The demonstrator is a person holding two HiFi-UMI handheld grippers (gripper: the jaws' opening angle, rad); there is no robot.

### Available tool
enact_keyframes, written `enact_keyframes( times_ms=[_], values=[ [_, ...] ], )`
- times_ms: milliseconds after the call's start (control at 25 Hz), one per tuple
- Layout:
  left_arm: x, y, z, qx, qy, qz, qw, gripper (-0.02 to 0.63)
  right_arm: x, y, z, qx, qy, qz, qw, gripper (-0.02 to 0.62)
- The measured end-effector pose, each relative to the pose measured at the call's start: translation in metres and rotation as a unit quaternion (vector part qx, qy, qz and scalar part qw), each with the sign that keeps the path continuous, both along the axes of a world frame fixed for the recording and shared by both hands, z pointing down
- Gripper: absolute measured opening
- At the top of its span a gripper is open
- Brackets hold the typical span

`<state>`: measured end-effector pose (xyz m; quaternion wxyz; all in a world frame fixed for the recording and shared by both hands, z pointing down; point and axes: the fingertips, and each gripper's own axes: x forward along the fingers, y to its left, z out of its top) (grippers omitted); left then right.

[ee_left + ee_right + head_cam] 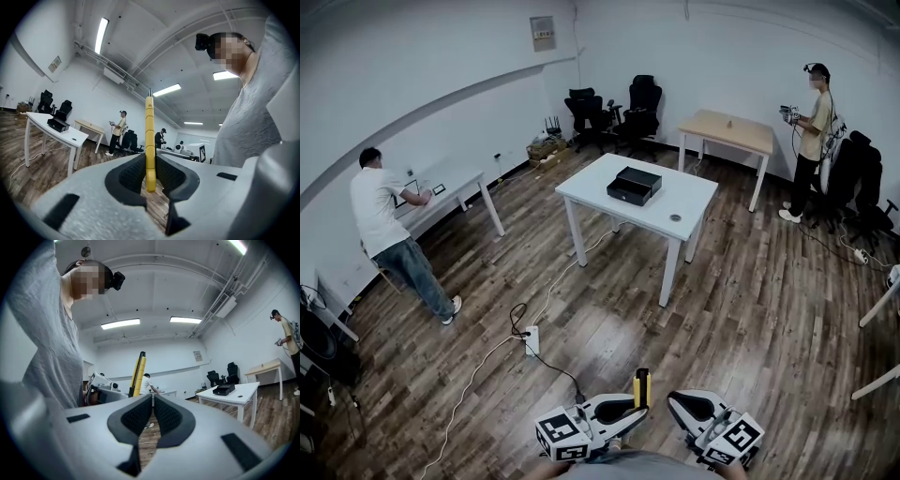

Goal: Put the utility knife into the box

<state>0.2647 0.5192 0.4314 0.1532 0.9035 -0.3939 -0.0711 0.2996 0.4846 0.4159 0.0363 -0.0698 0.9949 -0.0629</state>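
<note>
The left tool (630,411) is seen at the bottom edge of the head view, closed on the yellow utility knife (641,385), which is held upright between its jaws. In the left gripper view the knife (149,140) is clamped near its lower end by the two dark pads (131,174), and its ribbed yellow body rises well above them, with a thin point at the top. The right tool (680,403) is held just beside the left one. In the right gripper view its jaws are seen pressed together with nothing between them (153,401), and the knife is visible there as a yellow and black bar (137,373) standing a little to the left. The black box (635,184) lies on the white counter (591,187) in the middle of the room, well apart from both tools, with its shallow tray drawn out on the near side. A small round thing (675,217) is seen on the same counter, near its right edge and apart from the box. A white power strip (532,339) with cables is laid on the wooden floor (750,309) between the tools and the counter. One person (389,230) is seen at a desk by the left wall, and another person (811,131) stands beside a wooden desk (727,129) at the far right.
</note>
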Motion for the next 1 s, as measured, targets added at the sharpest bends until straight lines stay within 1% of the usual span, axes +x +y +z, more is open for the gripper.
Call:
enact_keyframes(
  times_ms=[320,520,680,840,1000],
  values=[
    [-0.057,-0.034,0.001,0.007,0.001,-0.012,0.9999,0.077,-0.061,-0.032,-0.002,0.01,0.001,-0.017,1.0,0.031],
    [-0.09,-0.05,-0.001,0.019,-0.009,-0.009,0.9997,0.077,-0.097,-0.047,0.008,0.023,0.022,-0.019,0.999,0.031],
    [-0.113,-0.061,0.003,0.024,-0.013,-0.01,0.9996,0.077,-0.122,-0.057,0.015,0.025,0.027,-0.028,0.999,0.032],
    [-0.128,-0.071,0.01,0.02,-0.012,-0.009,0.9997,0.077,-0.141,-0.061,0.022,0.024,0.035,-0.038,0.998,0.031],
    [-0.134,-0.081,0.016,0.014,-0.012,0.001,0.9998,0.077,-0.15,-0.068,0.032,0.028,0.059,-0.039,0.997,0.031]
  ],
)
